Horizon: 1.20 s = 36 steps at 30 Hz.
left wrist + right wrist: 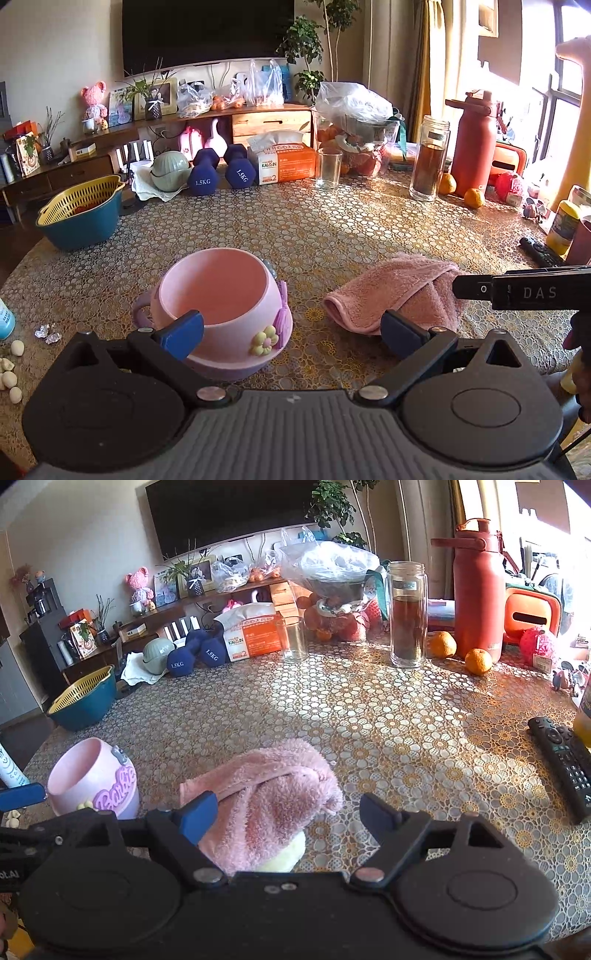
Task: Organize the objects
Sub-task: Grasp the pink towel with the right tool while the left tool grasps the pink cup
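A pink Barbie bucket (218, 295) with a flower and a handle stands empty on the patterned table; it also shows in the right wrist view (92, 779). A folded pink towel (395, 291) lies to its right, and in the right wrist view (269, 794) it rests partly over a pale yellow thing (284, 853). My left gripper (291, 336) is open, its left finger in front of the bucket's near wall. My right gripper (288, 818) is open, with the towel's near end between its fingers.
Along the table's far edge stand two blue dumbbells (221, 170), a tissue box (284, 158), a glass (328, 168), a tea jar (430, 158), a red flask (476, 144) and oranges (478, 661). A yellow-blue colander bowl (81, 214) sits left, a remote (565, 764) right, small white pieces (11, 369) near left.
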Available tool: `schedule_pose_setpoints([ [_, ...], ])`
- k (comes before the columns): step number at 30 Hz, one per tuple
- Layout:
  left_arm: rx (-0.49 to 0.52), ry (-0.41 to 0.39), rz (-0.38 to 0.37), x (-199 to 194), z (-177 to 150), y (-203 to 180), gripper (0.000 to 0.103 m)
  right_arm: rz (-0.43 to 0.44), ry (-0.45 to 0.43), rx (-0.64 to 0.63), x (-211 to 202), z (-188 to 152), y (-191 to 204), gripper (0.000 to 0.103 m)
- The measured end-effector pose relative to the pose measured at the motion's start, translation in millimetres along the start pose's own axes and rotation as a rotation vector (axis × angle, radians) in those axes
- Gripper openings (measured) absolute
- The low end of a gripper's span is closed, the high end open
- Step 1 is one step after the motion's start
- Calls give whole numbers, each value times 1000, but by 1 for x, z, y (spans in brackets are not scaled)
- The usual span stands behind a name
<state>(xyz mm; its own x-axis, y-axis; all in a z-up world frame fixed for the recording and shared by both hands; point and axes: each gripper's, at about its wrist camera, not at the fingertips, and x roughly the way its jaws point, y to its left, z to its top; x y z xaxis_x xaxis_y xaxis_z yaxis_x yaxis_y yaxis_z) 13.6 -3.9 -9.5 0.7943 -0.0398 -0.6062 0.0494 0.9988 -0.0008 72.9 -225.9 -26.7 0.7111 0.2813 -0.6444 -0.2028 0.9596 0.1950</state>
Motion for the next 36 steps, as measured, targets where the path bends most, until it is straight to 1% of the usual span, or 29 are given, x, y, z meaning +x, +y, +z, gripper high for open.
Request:
schedule_pose_setpoints([
  [8, -30, -6, 55, -3, 0, 28, 103, -21, 42, 25, 28, 11, -13, 84],
  [11, -30, -16, 71, -5, 1, 42, 103, 11, 67, 70, 41, 14, -16, 84],
  [13, -30, -21, 75, -7, 2, 51, 103, 16, 91, 101, 53, 17, -17, 84],
  [16, -17, -27, 89, -8, 3, 64, 103, 47, 144, 143, 72, 17, -18, 84],
  [18, -14, -23, 94, -7, 3, 70, 103, 55, 187, 147, 83, 15, -16, 84],
  [20, -10, -15, 103, -4, 1, 77, 103, 50, 201, 140, 88, 11, -12, 84],
  [22, -9, -1, 100, 1, 0, 82, 103, 54, 211, 123, 92, 9, -7, 84],
  [24, -13, 16, 79, 5, -2, 85, 103, 60, 223, 110, 96, 7, -2, 84],
  [25, -14, 22, 68, 6, -3, 86, 103, 55, 223, 101, 97, 6, 0, 85],
  [27, -5, 28, 47, 9, -6, 85, 103, 48, 216, 65, 98, 6, 7, 82],
  [30, 7, 36, 25, 11, -10, 82, 103, 37, 203, 27, 99, 4, 15, 82],
  [31, 11, 39, 17, 12, -11, 81, 103, 38, 200, 13, 99, 3, 17, 78],
  [34, 31, 47, 7, 14, -15, 77, 103, 57, 188, -19, 99, 2, 23, 53],
  [35, 37, 48, 5, 14, -16, 76, 103, 65, 189, -22, 99, 2, 25, 49],
  [36, 39, 48, 1, 15, -18, 75, 103, 66, 188, -25, 99, 2, 27, 47],
])
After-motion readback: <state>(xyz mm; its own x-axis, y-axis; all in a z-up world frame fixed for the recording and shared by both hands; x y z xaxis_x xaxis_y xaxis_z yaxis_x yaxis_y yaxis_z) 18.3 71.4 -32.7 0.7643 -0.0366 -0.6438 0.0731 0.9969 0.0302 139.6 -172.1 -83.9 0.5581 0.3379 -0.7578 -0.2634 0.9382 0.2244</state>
